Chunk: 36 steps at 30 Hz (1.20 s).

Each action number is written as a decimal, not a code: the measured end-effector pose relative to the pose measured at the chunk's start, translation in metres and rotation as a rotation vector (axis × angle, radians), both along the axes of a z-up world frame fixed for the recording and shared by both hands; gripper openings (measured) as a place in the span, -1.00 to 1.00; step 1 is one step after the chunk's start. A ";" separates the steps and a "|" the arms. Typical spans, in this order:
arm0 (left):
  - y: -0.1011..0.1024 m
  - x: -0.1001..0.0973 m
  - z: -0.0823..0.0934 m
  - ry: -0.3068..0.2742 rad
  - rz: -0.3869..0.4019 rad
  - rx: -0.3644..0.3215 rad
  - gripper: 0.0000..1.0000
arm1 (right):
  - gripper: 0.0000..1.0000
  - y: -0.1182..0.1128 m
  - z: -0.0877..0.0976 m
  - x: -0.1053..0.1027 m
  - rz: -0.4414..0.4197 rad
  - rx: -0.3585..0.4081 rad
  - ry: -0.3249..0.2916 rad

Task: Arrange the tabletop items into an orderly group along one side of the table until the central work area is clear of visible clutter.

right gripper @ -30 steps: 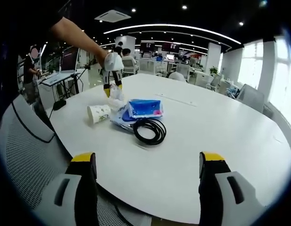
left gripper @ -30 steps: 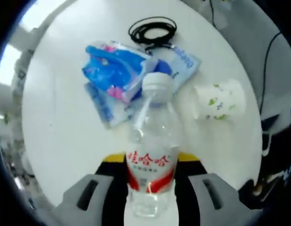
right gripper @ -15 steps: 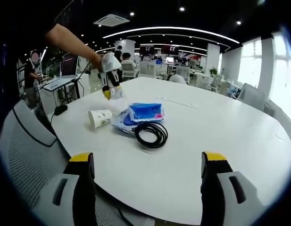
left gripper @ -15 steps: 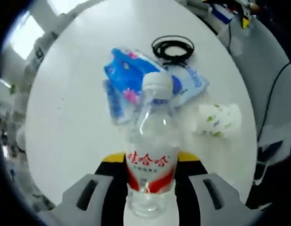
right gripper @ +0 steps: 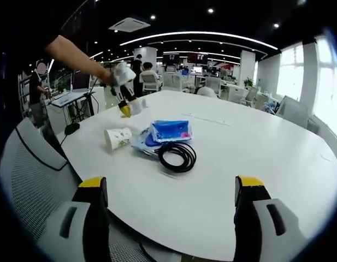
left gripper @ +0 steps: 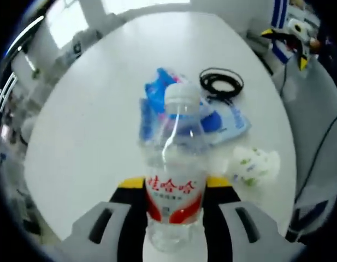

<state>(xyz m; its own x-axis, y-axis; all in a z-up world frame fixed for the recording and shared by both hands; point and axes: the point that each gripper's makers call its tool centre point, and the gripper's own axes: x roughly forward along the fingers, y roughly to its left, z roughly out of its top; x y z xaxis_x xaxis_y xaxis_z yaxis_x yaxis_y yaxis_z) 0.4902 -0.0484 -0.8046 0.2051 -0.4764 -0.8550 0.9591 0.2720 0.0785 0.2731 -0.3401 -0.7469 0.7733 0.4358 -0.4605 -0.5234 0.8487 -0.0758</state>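
One clear, empty-looking water bottle (left gripper: 175,180) clenched in left tongs (left gripper: 175,218); right tongs (right gripper: 171,218) spread, unloaded.

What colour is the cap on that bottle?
White; the bottle cap shows best in the left gripper view.

Round white worktop (right gripper: 255,164). Blue packet (right gripper: 169,131) lying near its middle; black cable coil (right gripper: 177,156) just beside, tipped paper cup (right gripper: 118,138) close by.
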 end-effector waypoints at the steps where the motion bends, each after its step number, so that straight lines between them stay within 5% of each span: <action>1: 0.000 0.001 0.001 -0.004 0.018 -0.017 -0.30 | 0.93 0.000 0.000 0.000 0.001 0.000 0.001; 20: 0.013 0.014 0.013 -0.132 0.384 -0.294 -0.29 | 0.93 0.001 0.001 -0.001 0.000 0.003 -0.005; 36: 0.021 0.009 0.017 -0.214 0.559 -0.432 -0.28 | 0.90 0.002 0.000 -0.001 0.000 0.004 -0.004</action>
<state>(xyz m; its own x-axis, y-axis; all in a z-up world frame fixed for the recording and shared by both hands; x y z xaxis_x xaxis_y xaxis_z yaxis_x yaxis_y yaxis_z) 0.4993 -0.0274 -0.7871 0.6566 -0.5374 -0.5292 0.6444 0.7643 0.0234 0.2721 -0.3385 -0.7464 0.7754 0.4373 -0.4555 -0.5229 0.8491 -0.0749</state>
